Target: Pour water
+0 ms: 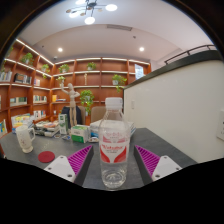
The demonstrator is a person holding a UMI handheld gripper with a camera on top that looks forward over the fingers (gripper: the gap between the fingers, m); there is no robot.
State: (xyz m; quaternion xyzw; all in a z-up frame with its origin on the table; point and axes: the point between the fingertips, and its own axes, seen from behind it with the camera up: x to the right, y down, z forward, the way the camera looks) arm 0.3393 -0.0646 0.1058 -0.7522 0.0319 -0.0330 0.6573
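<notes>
Gripper (pixel 114 160) level, fingers spread, released; uncapped bottle (pixel 114 141) upright between pads, gaps either side. Red cap (pixel 46 156) left on tabletop (pixel 150 140); cup (pixel 24 139) near left edge.

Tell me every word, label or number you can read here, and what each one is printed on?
None can be read with certainty.
Water bottle, standing uncapped between the open gripper fingers: red and white label, print too blurred to read.
Boxes on the table beyond the fingers: printed faces, too small to read.
Shelves on the far wall: items there too small to read.
Red cap on the table: no lettering visible.
</notes>
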